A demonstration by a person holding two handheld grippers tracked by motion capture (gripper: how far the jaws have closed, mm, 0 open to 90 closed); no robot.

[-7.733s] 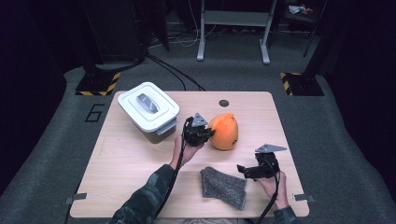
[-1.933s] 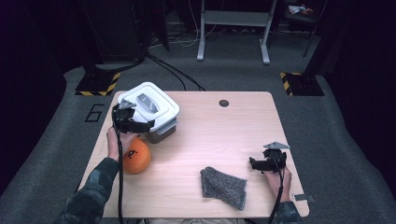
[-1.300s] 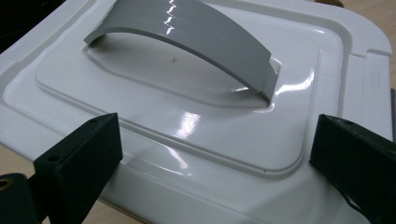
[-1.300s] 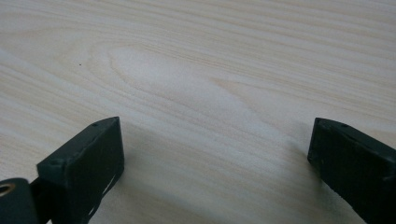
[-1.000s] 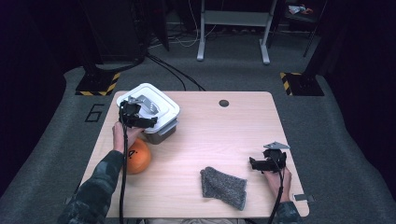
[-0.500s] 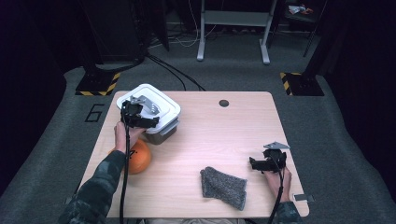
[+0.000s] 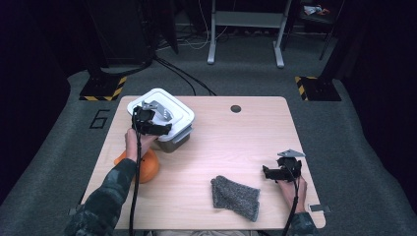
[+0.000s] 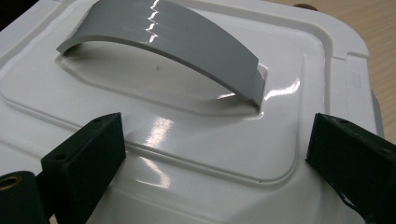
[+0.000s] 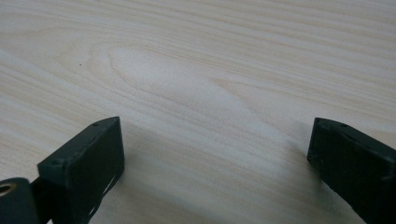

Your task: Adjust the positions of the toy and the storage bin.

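Moved up and forward since the earlier pictures, my left gripper (image 7: 164,129) has gone from beside the orange ball (image 7: 143,167), now lying free on the table near my forearm, to a spot over the white box (image 7: 174,129) at the table's far left. Its jaws stand wide apart with nothing between them. In the left gripper view they frame the lid (image 8: 196,140), and the grey arched handle (image 8: 163,39) lies just ahead of them, not yet touched. The lid sits flat and closed on the box as far as I can see.

My right gripper (image 7: 269,173) has kept its place at the table's near right edge over the last second. Its jaws are likewise spread and empty, with bare wood (image 9: 196,70) beneath them. The grey knitted cloth (image 7: 235,196) lies just to its left, apart from it and unmoved.

Assessment: the ball has been set down and released, and the work has passed to the box. I judge the step in hand to be a reach for the handle to lift the lid. The jaws need to advance and straddle the arch before closing; the glossy plastic could slip if gripped near one end.
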